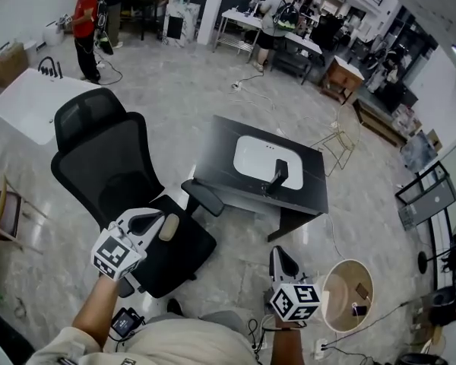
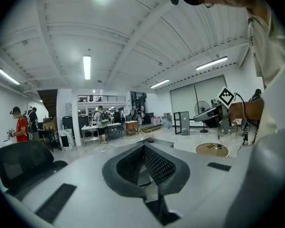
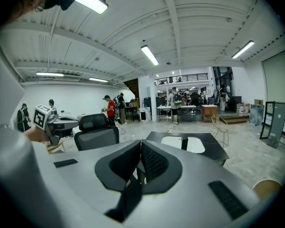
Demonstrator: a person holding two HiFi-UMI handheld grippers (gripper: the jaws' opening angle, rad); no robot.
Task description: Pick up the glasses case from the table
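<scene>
A dark glasses case stands at the front edge of a white mat on the black table. In the right gripper view the glasses case shows beyond my jaws, on the same white mat. My left gripper hovers over the office chair seat, well left of the table, jaws shut and holding nothing. My right gripper is short of the table's front edge, pointing toward it, jaws together and holding nothing.
A black office chair stands left of the table. A round wooden stand with small items sits at the lower right. A white table is at far left, a wire chair behind the black table. People and desks fill the back.
</scene>
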